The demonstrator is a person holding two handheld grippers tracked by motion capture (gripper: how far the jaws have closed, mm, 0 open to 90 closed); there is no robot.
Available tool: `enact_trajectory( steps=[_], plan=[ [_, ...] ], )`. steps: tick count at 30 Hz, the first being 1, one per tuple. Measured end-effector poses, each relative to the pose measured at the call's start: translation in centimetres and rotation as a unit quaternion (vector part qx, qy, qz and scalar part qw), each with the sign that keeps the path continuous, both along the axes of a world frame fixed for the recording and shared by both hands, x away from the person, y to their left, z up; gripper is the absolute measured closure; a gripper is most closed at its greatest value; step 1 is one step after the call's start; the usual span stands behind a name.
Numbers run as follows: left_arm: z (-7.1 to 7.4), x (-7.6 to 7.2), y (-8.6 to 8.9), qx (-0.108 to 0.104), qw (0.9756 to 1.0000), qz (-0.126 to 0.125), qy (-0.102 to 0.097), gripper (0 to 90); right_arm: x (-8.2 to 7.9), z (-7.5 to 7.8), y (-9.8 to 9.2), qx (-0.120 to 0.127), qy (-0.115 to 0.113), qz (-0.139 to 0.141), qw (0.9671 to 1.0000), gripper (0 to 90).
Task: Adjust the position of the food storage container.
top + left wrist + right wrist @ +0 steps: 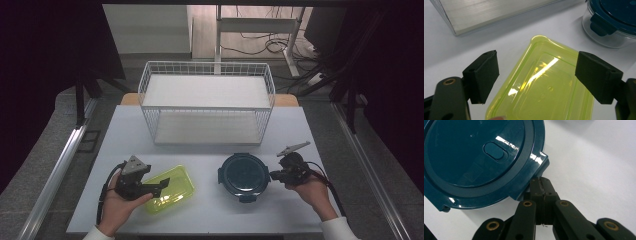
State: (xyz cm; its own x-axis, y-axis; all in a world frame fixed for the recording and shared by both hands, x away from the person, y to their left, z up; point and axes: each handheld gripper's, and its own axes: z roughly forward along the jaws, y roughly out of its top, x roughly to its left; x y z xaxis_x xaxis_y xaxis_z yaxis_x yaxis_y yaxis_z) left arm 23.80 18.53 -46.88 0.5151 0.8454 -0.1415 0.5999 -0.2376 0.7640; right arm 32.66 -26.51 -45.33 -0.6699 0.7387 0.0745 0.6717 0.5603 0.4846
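the yellow-green container point(170, 190) lies on the white bench point(210, 215), at its near left; the left gripper point(159, 184) holds its fingers point(484, 75) wide apart above the container's near end, one either side, gripping nothing. just to the right stands the round glass container with the dark blue lid point(243, 175). the right gripper point(274, 174) has its fingers point(541, 192) pressed flat together with nothing between them, tips right at the lid's clip tab point(539, 166) on the right rim. a white wire basket point(207, 102) stands farther back.
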Motion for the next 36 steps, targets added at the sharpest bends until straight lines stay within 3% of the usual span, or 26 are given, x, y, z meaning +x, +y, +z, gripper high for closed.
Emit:
enact_trajectory(
  steps=[23, 24, 27, 32, 36],
  plan=[
    [0.1, 0.0, 0.1, -0.001, 1.0, 0.001, -0.003, 18.9, -0.6, -0.2, 1.7, 0.017, 0.001, 0.031, 0.9994, 88.9],
    [0.1, -0.1, 0.2, -0.003, 1.0, 0.002, -0.003, 18.9, -0.6, -0.1, 1.6, 0.018, -0.003, 0.032, 0.9993, 88.9],
    [0.3, -0.1, 0.4, -0.012, 0.9999, 0.003, -0.004, 18.8, -0.9, 0.5, 1.1, 0.01, -0.048, 0.01, 0.9987, 88.9],
    [0.4, -0.2, 0.5, -0.021, 0.9998, 0.006, -0.002, 18.8, -2.0, 1.6, -0.1, 0.05, -0.079, -0.01, 0.9956, 88.9],
    [0.4, -0.2, 0.5, -0.019, 0.9998, 0.005, -0.002, 18.8, -3.2, 1.6, -0.9, 0.091, -0.08, -0.011, 0.9926, 87.0]
  ],
)
